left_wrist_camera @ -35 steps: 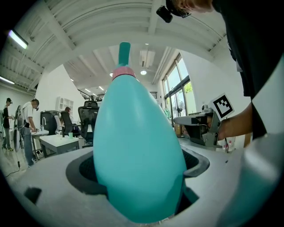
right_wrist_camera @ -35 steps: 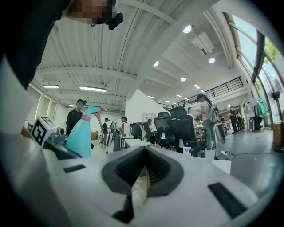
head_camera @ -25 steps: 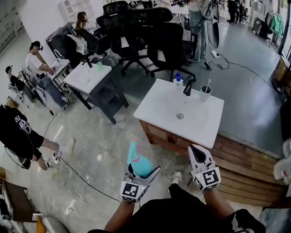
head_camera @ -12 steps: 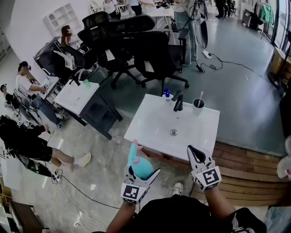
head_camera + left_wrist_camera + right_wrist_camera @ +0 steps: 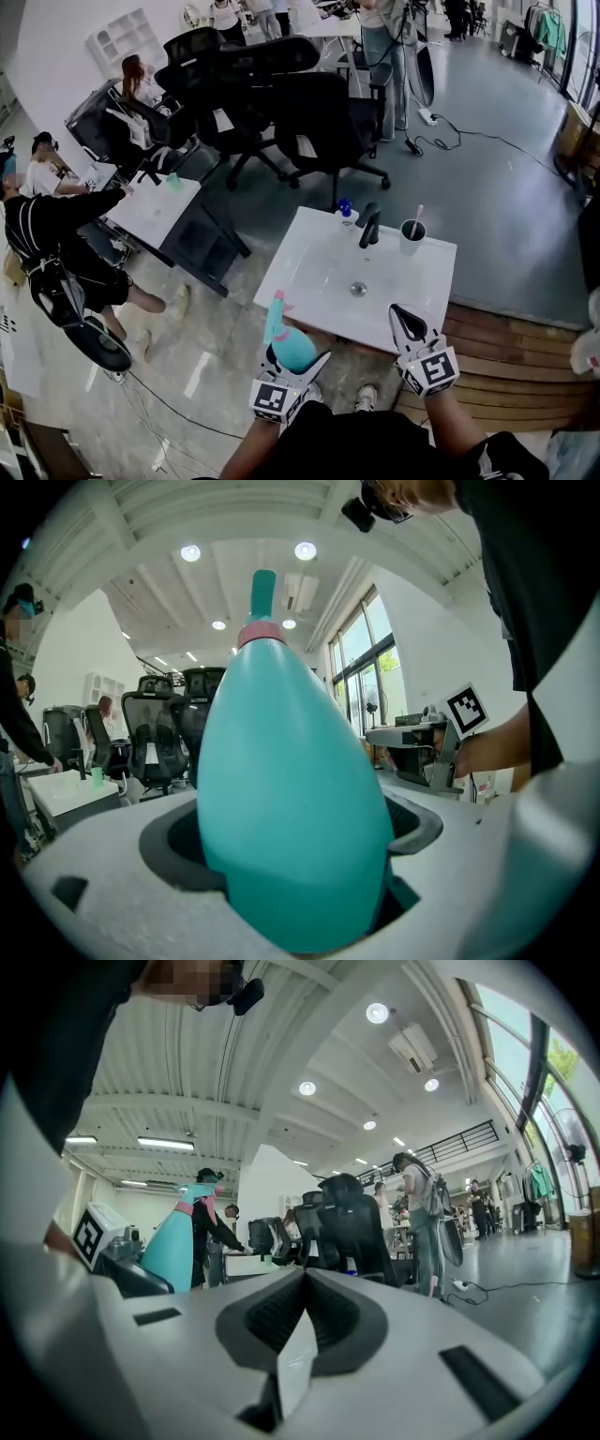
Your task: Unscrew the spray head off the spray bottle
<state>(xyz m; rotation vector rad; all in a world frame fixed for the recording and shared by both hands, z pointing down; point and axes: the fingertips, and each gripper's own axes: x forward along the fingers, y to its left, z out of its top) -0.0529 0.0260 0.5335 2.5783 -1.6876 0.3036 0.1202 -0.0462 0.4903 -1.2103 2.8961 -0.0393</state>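
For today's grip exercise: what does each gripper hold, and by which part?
Left gripper clamps the teal spray bottle round its lower body; right gripper shut, empty.

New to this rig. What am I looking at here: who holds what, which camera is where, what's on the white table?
There is no robot here. A person holds a two-jaw gripper in each hand. The head view comes from a camera on the person's head, looking steeply down. The other two views come from cameras riding on the grippers, each looking along its own jaws. The cubes with square markers are parts of the grippers.

The left gripper is shut on a teal spray bottle, held upright with its spray head on. The right gripper is shut and empty.

Ahead stands the white table with a sunken basin. On it are a faucet, a cup and a small blue-capped bottle. Office chairs stand behind.
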